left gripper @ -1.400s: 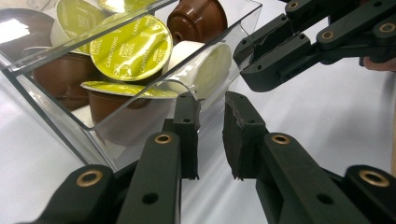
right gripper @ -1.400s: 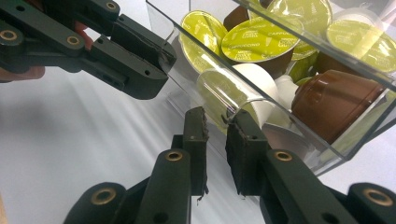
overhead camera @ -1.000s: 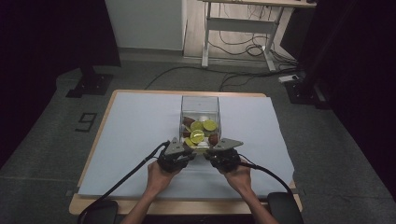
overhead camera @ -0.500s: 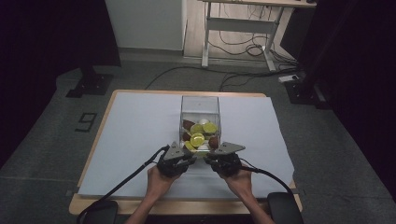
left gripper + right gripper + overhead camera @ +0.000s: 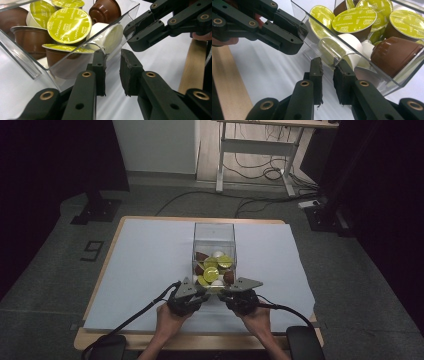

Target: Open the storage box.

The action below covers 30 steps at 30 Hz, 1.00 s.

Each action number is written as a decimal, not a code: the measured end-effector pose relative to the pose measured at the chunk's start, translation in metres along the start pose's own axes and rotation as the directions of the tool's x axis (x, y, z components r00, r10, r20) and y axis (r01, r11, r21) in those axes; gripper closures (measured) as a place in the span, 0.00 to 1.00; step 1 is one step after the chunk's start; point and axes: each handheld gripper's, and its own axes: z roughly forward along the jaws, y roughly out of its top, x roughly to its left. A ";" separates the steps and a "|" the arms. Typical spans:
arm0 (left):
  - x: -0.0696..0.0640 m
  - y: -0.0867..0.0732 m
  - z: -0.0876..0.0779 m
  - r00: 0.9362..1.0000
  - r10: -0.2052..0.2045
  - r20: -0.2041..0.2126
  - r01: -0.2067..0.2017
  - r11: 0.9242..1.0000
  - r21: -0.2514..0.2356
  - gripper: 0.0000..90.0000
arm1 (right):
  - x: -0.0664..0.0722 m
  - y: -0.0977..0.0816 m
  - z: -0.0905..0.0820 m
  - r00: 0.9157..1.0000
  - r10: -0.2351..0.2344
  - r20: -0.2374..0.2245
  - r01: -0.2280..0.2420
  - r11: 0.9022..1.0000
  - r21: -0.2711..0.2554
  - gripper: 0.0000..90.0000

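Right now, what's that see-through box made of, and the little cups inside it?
The box looks like clear hard plastic, maybe acrylic: you see straight through its walls and the edges glint. The brown cups seem to be smooth plastic with a soft shine. Their yellow-green lids look like printed foil or film; I can't tell which.

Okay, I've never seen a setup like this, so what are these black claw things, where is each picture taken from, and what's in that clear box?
A person at a table holds a hand-operated gripper in each hand: the left gripper and the right gripper. One picture comes from a camera above the table. The other two come from cameras riding on the grippers, looking along their black jaws.

On the white table cover stands a clear plastic box holding coffee capsules: brown and white cups, many with yellow-green lids.

Both grippers sit at the box's near edge. In each gripper view the jaws are nearly together, seemingly pinching the near wall of the box, tipping it towards the person.
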 end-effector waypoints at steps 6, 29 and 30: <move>-0.005 -0.004 -0.002 1.000 -0.010 0.015 0.010 1.000 -0.002 0.82 | 0.005 -0.003 -0.003 1.000 -0.017 -0.004 0.017 1.000 0.012 0.85; -0.014 -0.009 -0.006 0.999 0.005 0.035 -0.006 1.000 0.008 0.81 | 0.013 -0.009 -0.009 0.998 -0.052 -0.037 0.053 0.998 0.038 0.86; -0.014 -0.009 -0.006 0.999 0.005 0.039 -0.005 1.000 0.008 0.81 | 0.012 -0.009 -0.009 0.998 -0.052 -0.040 0.054 0.998 0.039 0.86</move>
